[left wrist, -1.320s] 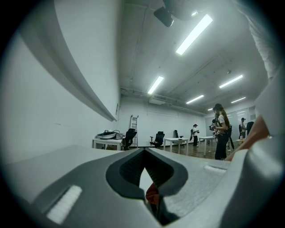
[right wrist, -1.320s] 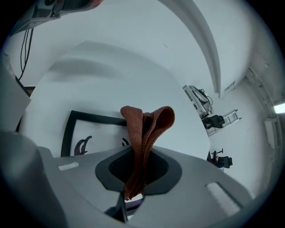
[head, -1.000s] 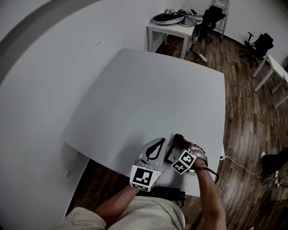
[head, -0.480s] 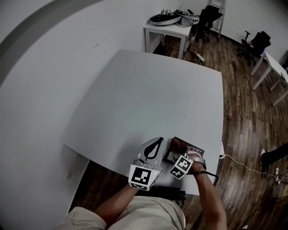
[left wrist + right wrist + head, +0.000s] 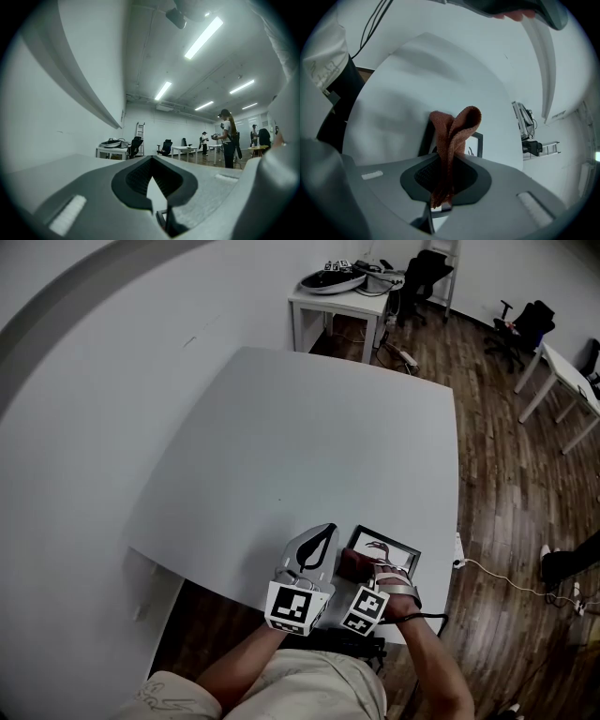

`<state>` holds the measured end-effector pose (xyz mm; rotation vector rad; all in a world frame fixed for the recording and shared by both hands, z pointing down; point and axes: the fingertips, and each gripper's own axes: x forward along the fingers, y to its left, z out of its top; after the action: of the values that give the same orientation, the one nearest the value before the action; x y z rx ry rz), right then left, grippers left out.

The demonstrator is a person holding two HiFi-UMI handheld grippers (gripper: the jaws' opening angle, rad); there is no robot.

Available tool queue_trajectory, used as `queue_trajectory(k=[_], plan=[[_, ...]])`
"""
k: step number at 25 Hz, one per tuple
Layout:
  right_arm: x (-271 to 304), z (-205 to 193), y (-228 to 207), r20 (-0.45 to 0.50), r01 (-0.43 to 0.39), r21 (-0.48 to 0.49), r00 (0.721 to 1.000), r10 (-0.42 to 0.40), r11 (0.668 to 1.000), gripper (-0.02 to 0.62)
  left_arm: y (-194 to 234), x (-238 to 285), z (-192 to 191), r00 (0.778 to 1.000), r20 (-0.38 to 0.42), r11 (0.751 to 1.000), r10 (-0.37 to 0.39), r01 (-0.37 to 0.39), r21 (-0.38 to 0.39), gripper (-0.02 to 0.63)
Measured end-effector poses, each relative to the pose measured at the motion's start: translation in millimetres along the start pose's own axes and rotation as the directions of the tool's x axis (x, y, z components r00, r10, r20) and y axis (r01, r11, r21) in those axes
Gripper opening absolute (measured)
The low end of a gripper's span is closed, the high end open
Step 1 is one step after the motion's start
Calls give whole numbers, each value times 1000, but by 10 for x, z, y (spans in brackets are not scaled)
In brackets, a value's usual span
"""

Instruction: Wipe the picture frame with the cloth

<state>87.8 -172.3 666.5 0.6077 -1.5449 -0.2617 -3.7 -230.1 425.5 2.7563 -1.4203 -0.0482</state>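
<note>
Big white rectangular bench (image 5: 309,437) fills the head view. Down at its near edge, towards the right corner, a black-rimmed rectangular picture frame (image 5: 394,548) lies flat. Just left of it the left gripper (image 5: 324,530) hangs with its jaws pressed together on nothing (a pointed leaf shape from above). The right gripper (image 5: 360,569) is clamped on a rust-brown woven cloth (image 5: 453,132), bunched upright over the frame's near-left corner.
</note>
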Motion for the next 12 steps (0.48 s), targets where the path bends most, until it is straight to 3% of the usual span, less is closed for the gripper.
queue_trajectory(k=[12], plan=[[-147,107,260,13,-19,-41,1000,20,999,61,-22,58,-68,1000,-9,1000,-20,20,-8,0]])
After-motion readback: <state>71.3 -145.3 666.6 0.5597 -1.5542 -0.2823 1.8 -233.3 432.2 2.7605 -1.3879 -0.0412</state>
